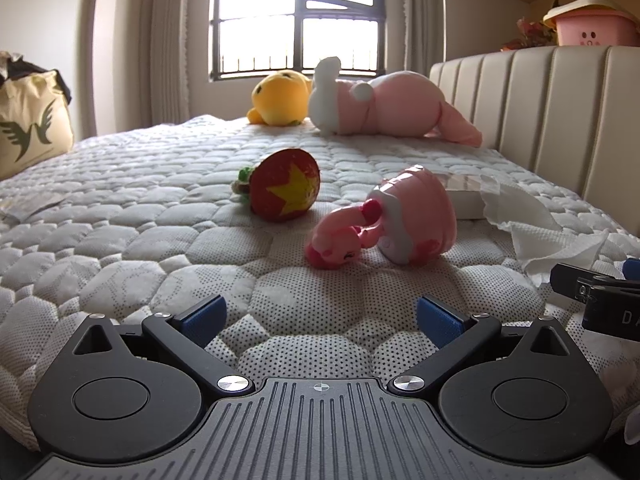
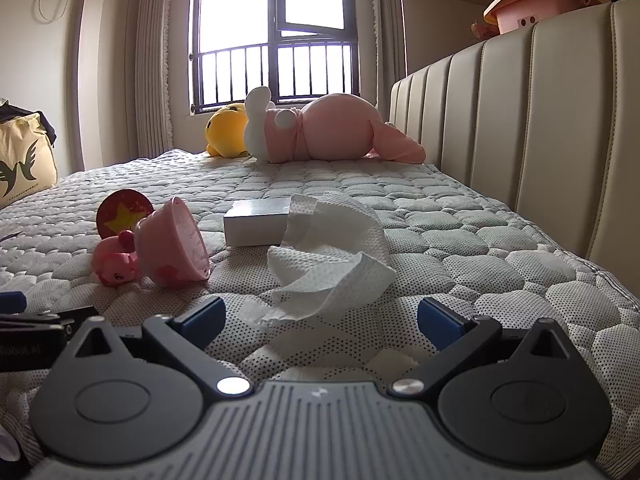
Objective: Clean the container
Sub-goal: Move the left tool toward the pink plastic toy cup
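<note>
both tongs rest low over a quilted mattress [image 1: 132, 216], each with its blue-padded fingers spread wide apart and nothing between them. the left tongs [image 1: 320, 318] face a pink container [image 1: 416, 216] that lies tipped on its side on the bed, a pink pony-like figure [image 1: 336, 246] touching its near side. from the right wrist view the container's open mouth faces right, toward a white tissue [image 2: 332, 252], and its inside shows faint ribbing. the right tongs [image 2: 320, 318] point at that crumpled tissue, which lies just ahead of them and trails up to a silver-white box [image 2: 256, 222] lying flat behind it. the container lies to the left of the tissue, near it but apart.

behind the container a red round toy with a yellow star [image 1: 286, 186] lies tilted on the mattress. further back, near the window [image 1: 298, 16], a yellow plush [image 1: 278, 100] and a large pink and white plush [image 1: 384, 104] lie against each other. a padded cream headboard [image 1: 560, 108] runs along the right, with a pink bin [image 1: 592, 30] on the ledge above it. a yellow bag with a bird print [image 1: 30, 124] stands at the far left.
</note>
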`<state>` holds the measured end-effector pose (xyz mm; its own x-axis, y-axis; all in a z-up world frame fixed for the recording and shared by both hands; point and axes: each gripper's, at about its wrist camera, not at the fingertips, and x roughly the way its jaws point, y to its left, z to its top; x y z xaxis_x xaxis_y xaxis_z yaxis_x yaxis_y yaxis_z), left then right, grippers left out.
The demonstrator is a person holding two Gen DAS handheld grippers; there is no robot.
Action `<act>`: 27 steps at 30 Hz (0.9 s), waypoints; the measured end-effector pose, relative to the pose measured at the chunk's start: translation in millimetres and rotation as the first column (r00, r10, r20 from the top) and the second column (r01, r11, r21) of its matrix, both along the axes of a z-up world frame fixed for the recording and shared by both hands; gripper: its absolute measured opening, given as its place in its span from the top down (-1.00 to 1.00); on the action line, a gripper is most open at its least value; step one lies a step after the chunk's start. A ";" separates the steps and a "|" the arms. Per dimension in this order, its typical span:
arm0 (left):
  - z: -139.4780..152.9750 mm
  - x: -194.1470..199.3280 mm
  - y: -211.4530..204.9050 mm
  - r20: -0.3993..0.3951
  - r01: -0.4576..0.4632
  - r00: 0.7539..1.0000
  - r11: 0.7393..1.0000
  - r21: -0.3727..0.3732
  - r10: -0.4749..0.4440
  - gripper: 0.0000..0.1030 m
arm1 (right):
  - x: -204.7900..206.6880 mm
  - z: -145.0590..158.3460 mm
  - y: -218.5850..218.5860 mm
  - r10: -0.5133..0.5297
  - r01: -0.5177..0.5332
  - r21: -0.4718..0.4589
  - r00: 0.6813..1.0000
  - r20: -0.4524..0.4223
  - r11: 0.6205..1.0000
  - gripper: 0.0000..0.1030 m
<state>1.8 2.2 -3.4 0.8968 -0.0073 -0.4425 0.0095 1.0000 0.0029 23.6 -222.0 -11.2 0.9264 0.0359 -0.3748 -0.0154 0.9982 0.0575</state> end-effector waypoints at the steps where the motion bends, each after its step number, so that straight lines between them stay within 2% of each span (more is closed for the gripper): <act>1: 0.1 -0.1 0.0 0.001 0.000 1.000 1.000 0.000 0.000 -1.00 | -0.4 -0.1 0.2 0.000 0.000 -0.001 1.000 0.001 1.000 -1.00; 21: 7.2 1.1 8.1 0.068 -0.018 0.998 0.999 0.028 0.016 -1.00 | -0.6 6.9 -0.5 0.001 -0.001 0.040 1.000 0.001 0.999 -1.00; 27: 8.0 4.1 7.6 0.081 0.029 0.996 0.999 0.042 -0.032 -1.00 | 3.9 10.1 1.9 0.005 -0.005 0.025 1.000 0.000 1.000 -1.00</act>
<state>6.0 9.7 4.6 0.9296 -0.0184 -0.3681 0.0379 0.9982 0.0459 27.5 -220.1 -1.1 0.9262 0.0501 -0.3738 -0.0207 0.9964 0.0821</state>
